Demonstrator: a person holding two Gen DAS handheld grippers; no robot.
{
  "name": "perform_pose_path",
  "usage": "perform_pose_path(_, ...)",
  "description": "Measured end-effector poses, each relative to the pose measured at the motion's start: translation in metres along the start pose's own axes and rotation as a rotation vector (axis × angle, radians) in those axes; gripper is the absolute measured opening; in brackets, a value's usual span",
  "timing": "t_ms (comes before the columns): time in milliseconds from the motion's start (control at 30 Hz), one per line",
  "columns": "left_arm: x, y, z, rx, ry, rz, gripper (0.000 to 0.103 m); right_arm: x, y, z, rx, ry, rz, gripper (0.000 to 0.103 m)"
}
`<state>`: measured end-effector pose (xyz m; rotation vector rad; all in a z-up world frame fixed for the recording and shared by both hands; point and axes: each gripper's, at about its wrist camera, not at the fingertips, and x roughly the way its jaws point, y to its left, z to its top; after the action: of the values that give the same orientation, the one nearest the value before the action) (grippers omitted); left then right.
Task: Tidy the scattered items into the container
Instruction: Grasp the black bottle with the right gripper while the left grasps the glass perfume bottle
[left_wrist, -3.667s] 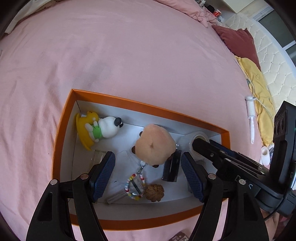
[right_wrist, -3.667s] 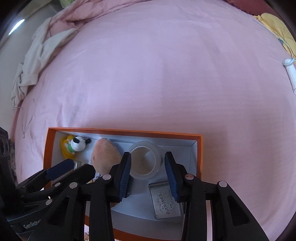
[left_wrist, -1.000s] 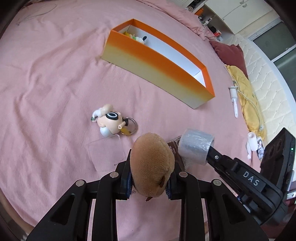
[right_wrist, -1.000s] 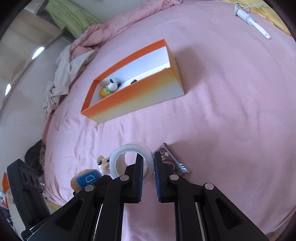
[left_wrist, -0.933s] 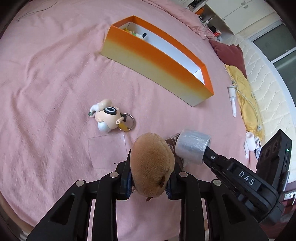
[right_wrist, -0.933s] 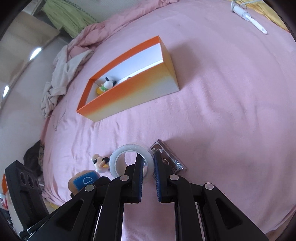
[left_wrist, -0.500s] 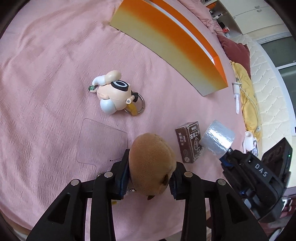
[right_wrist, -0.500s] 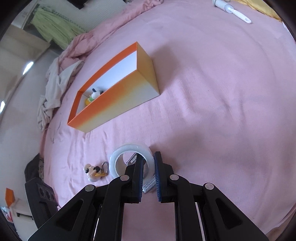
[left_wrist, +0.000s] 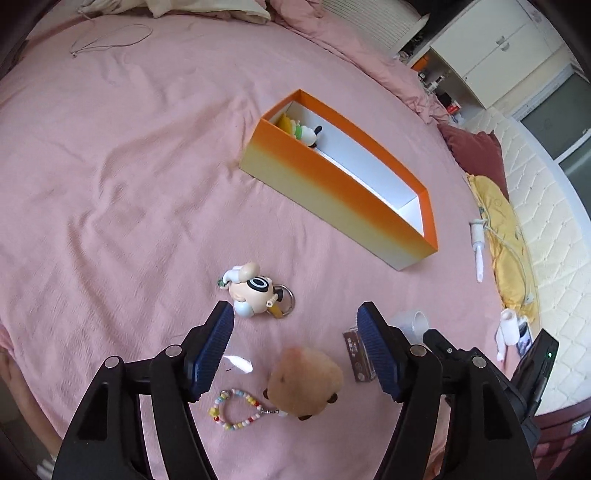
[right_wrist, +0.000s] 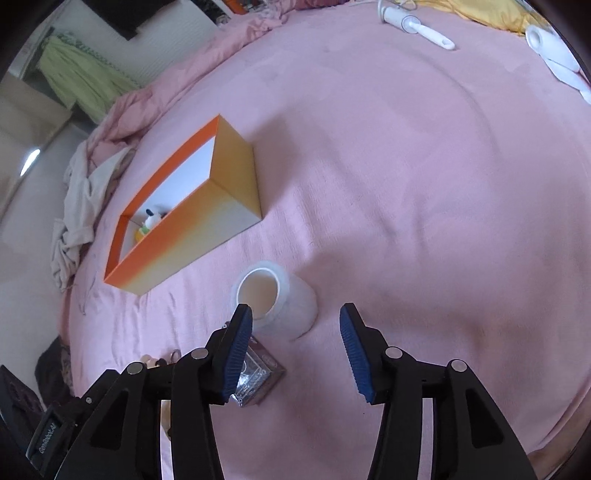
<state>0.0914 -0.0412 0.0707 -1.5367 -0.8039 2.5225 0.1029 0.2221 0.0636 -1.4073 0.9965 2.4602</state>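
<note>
The left gripper (left_wrist: 295, 341) stood with jaws opening and nothing pressed between them; the plush toy (left_wrist: 304, 384) lay on the bed (left_wrist: 129, 184) just below, its bead strap (left_wrist: 236, 410) alongside. The right gripper (right_wrist: 295, 349) was likewise opening, pads clear of the tape roll (right_wrist: 275, 299) resting on its side. The toy looked soft and light, best pinched across its body; the roll looked stiff and smooth, best taken through its wall. The orange box (left_wrist: 343, 184) stood well apart, holding a figurine (left_wrist: 306, 134).
</note>
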Motion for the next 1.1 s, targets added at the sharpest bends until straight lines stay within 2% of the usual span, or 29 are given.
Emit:
perform_pose_path(167, -0.003, 0.010, 0.008, -0.065, -0.016, -0.027, 0.070, -0.015, 0.002, 0.009, -0.007, -0.034, 0.063, 0.049)
perform_pose_path(267, -0.011, 0.016, 0.012, -0.119, -0.081, -0.018, 0.070, -0.022, 0.017, 0.014, -0.049, -0.033, 0.104, 0.049)
perform_pose_path(333, -0.016, 0.023, 0.015, -0.155, -0.118, -0.015, 0.070, -0.024, 0.038, 0.023, -0.101, -0.017, 0.138, 0.049)
perform_pose_path(467, -0.016, 0.033, 0.024, -0.181, -0.106, -0.038, 0.070, -0.017, 0.098, 0.051, -0.265, 0.026, 0.170, 0.049)
perform_pose_path(567, -0.012, 0.037, 0.027, -0.184, -0.105, -0.026, 0.070, 0.000, 0.135, 0.077, -0.341, 0.074, 0.140, 0.049)
perform_pose_path(667, -0.004, 0.041, 0.030, -0.184, -0.091, -0.022, 0.070, 0.043, 0.169, 0.099, -0.421, 0.181, 0.048, 0.049)
perform_pose_path(767, 0.007, 0.046, 0.031, -0.200, -0.076, -0.023, 0.070, 0.087, 0.193, 0.106, -0.519, 0.246, -0.049, 0.049)
perform_pose_path(933, 0.021, 0.054, 0.034, -0.215, -0.057, -0.014, 0.070, 0.154, 0.199, 0.102, -0.620, 0.322, -0.205, 0.049)
perform_pose_path(1000, 0.024, 0.057, 0.036, -0.225, -0.053, -0.014, 0.070, 0.171, 0.196, 0.099, -0.614, 0.341, -0.204, 0.048)
perform_pose_path(1100, 0.026, 0.061, 0.039, -0.237, -0.054, -0.015, 0.070, 0.186, 0.192, 0.093, -0.628, 0.357, -0.221, 0.037)
